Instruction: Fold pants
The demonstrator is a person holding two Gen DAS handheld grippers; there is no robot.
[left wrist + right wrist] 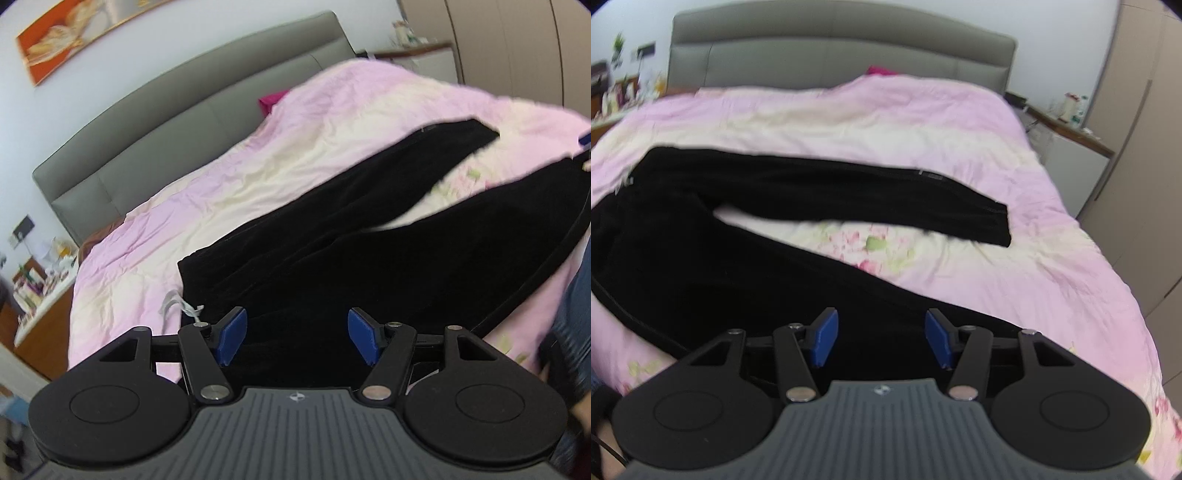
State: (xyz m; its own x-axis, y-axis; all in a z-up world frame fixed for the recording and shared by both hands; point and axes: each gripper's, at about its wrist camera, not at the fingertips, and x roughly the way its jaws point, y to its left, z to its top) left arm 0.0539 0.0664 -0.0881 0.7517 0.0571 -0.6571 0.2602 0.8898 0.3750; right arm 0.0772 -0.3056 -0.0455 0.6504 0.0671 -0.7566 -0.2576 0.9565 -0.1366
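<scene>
pink bedspread (923, 122) under spread black pants (701, 258)

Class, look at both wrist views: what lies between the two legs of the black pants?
Only bare quilt between the far leg and near leg; clearest in the right wrist view, also visible in the left.

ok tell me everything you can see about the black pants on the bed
The black pants lie spread flat on the pink floral duvet, unfolded, their legs splayed in a V with duvet showing between. The fabric looks soft, matte and thick. A white drawstring trails off the waistband onto the duvet. The far leg ends in a plain cuff. The left gripper and right gripper hover over the pants, jaws open, holding nothing.
</scene>
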